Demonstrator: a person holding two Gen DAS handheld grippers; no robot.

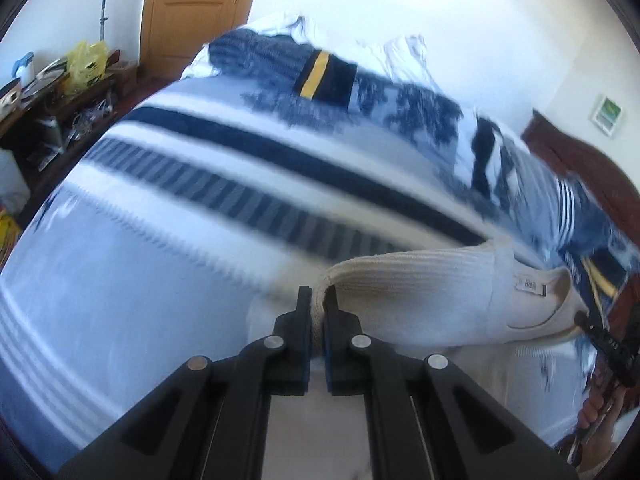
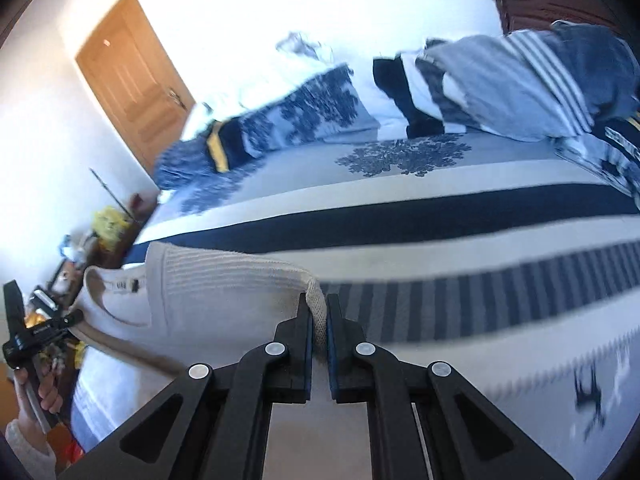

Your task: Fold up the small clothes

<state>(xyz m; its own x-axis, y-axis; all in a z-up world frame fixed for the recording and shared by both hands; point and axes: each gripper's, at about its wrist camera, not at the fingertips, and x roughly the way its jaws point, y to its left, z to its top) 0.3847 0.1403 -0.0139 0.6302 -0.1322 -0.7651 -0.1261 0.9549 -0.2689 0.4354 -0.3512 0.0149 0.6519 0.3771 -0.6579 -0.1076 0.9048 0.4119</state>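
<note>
A cream ribbed knit garment point(image 1: 420, 292) with a white neck label is held up over the blue and white striped bed point(image 1: 200, 184). My left gripper point(image 1: 318, 300) is shut on one top corner of it. My right gripper point(image 2: 318, 308) is shut on the other top corner, where the garment point(image 2: 208, 280) stretches off to the left. The right gripper point(image 1: 608, 344) shows at the right edge of the left wrist view, and the left gripper point(image 2: 32, 332) at the left edge of the right wrist view. The garment's lower part hangs out of sight.
A crumpled blue patterned quilt point(image 1: 352, 92) and pillows point(image 2: 520, 92) lie at the far side of the bed. A wooden door point(image 1: 192, 12) stands behind. A cluttered dark table point(image 1: 60, 92) with a yellow bag stands beside the bed. A dark headboard point(image 1: 580, 168) is at the right.
</note>
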